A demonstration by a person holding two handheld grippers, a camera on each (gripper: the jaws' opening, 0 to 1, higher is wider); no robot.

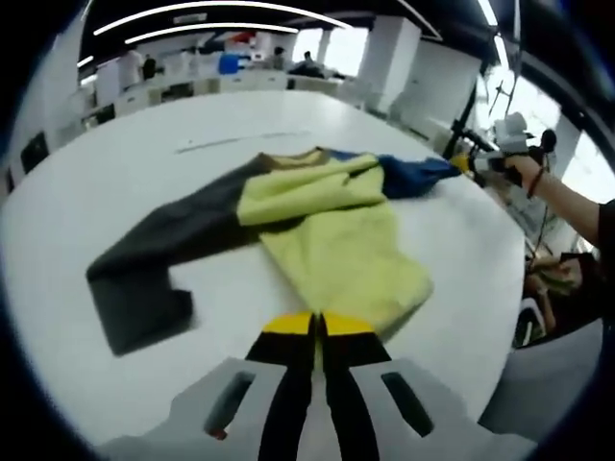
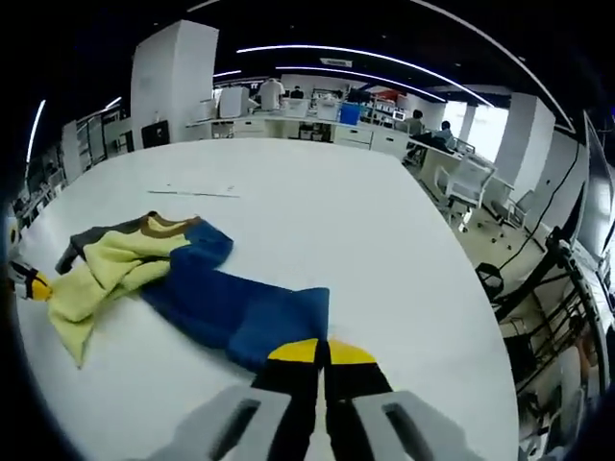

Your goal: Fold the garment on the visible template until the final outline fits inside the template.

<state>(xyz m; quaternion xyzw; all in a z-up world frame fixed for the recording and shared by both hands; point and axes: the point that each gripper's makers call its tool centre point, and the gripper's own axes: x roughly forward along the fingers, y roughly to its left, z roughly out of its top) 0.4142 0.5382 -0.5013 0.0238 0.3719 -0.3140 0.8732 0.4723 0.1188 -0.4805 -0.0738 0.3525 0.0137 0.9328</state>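
Left gripper view. The left gripper (image 1: 316, 325) rose from 6 o'clock with its yellow-tipped jaws pressed together, closed on nothing, hovering just short of the garment's nearest hem. The garment (image 1: 327, 235), a sweater in three colours, lay spread on the white table (image 1: 144, 163). Its yellow body (image 1: 346, 254) sat just beyond the jaws, running toward 12 o'clock, with a yellow flap folded across its upper part. A dark grey sleeve (image 1: 159, 254) stretched out toward 9 o'clock, its cuff bent back toward 7 o'clock. The blue sleeve (image 1: 413, 175) reached toward 2 o'clock. At its far end the right gripper (image 1: 480, 165) sat at the cuff, held by a person's hand (image 1: 524, 171); whether it pinched the cloth could not be told from here. A thin line (image 1: 240, 140) marked the table beyond the collar at 12 o'clock. Desks and seated people filled the far room.

Right gripper view. The right gripper (image 2: 321, 352) came up from 6 o'clock, jaws closed, tips touching the blue sleeve's cuff (image 2: 288, 327); a grip on the cloth could not be confirmed. The blue sleeve (image 2: 216, 298) ran toward 10 o'clock to the collar (image 2: 163, 226). The yellow part (image 2: 101, 279) lay bunched at 9 o'clock. The left gripper's yellow tip (image 2: 34, 285) showed at the 9 o'clock edge, just beside the yellow cloth. The table stretched toward 12 o'clock, with office chairs (image 2: 471, 187) at 2 o'clock.
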